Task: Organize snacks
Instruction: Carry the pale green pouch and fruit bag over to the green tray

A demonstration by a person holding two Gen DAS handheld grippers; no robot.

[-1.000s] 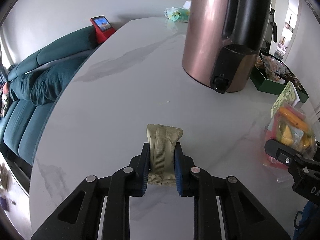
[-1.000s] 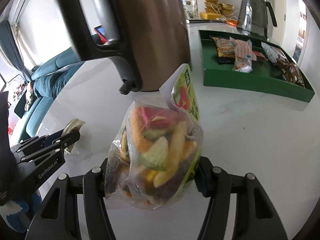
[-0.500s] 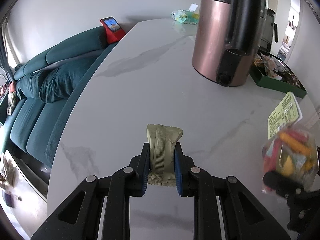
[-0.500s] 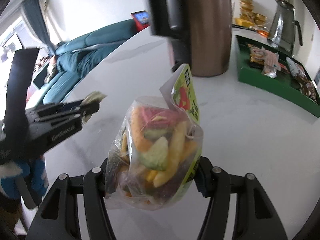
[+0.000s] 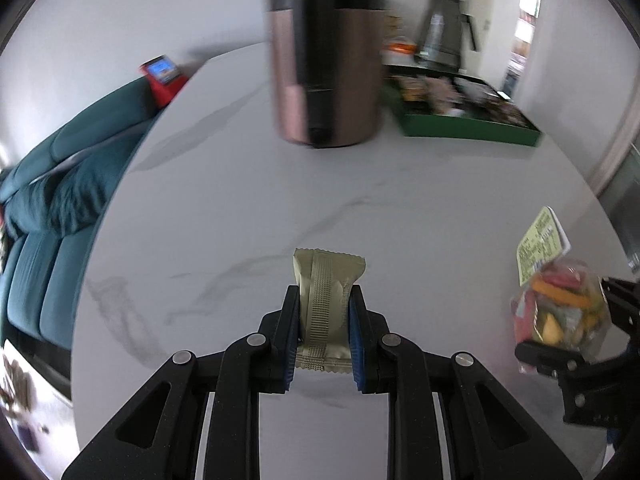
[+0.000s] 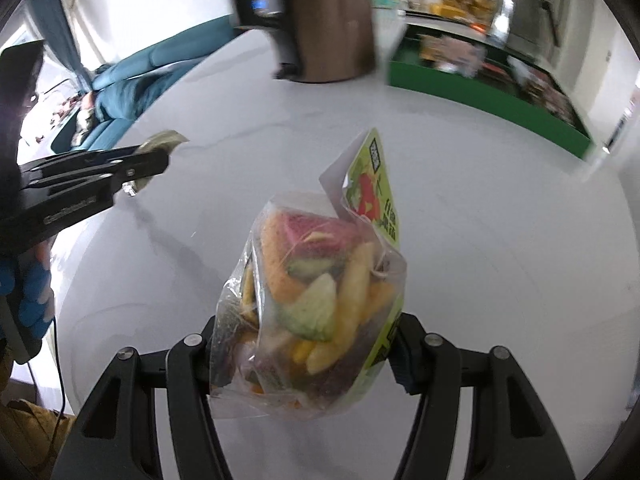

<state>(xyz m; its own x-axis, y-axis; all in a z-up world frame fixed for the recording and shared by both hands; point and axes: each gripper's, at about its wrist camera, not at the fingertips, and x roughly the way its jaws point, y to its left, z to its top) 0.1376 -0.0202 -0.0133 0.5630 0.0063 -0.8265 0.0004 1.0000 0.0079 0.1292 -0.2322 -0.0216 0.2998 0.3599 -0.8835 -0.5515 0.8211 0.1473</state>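
Observation:
My left gripper (image 5: pixel 325 320) is shut on a small olive-beige snack packet (image 5: pixel 326 304), held above the white marble table (image 5: pixel 240 200). From the right wrist view the same left gripper (image 6: pixel 160 156) shows at the left with the packet's end (image 6: pixel 166 138) sticking out. My right gripper (image 6: pixel 304 348) is shut on a clear bag of colourful dried fruit and vegetable chips (image 6: pixel 316 292) with a green label. That bag (image 5: pixel 556 304) appears at the right edge of the left wrist view. A green tray (image 5: pixel 472 128) holding several snack packs lies at the far side.
A tall copper-and-black thermos jug (image 5: pixel 324 80) stands at the middle back of the table. A grey kettle (image 5: pixel 440 40) sits behind the green tray (image 6: pixel 480 88). A teal sofa (image 5: pixel 60 208) and a red device (image 5: pixel 162 76) lie beyond the table's left edge.
Both grippers have pulled back from the jug and tray, which now look smaller and farther. Each still holds its snack. The view has swung so the tray shows in the left wrist view.

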